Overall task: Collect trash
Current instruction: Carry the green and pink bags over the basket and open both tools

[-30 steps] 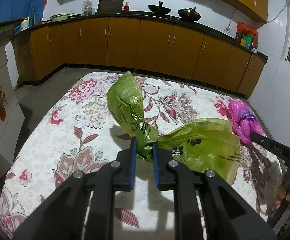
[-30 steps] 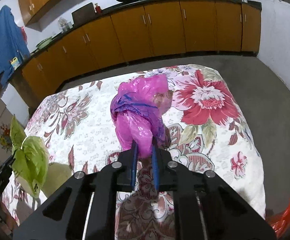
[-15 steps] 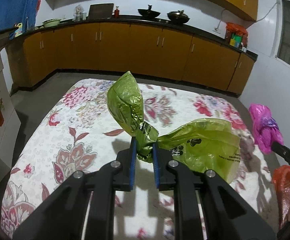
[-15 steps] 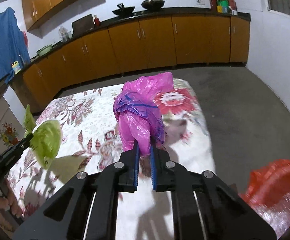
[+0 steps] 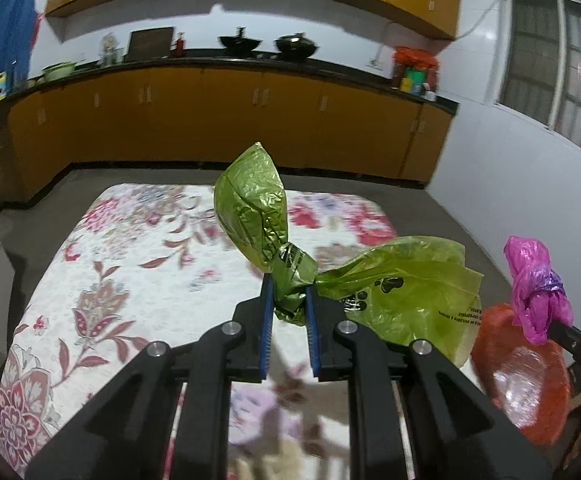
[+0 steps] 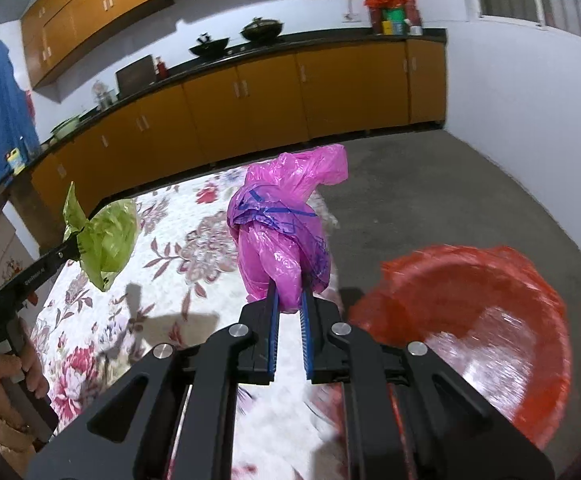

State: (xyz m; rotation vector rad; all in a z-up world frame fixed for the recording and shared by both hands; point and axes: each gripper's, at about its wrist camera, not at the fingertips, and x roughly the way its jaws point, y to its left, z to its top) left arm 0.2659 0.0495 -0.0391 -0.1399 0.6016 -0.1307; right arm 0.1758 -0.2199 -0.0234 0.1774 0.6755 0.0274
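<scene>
Green bag (image 5: 402, 296) was pinched at its knot in my left hand-held gripper (image 5: 289, 309), pink bag (image 6: 286, 236) clamped in the right hand-held gripper (image 6: 289, 309), both held above the bench (image 5: 130, 280) for dropping into the red bin (image 6: 490, 328).

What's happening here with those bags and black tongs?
A person is clearing trash with a pair of tongs in each hand. The left tongs grip a knotted green bag, and the right tongs grip a pink bag. Both bags hang above the flowered table. A red bin stands off the table's right side, near the pink bag.
</scene>
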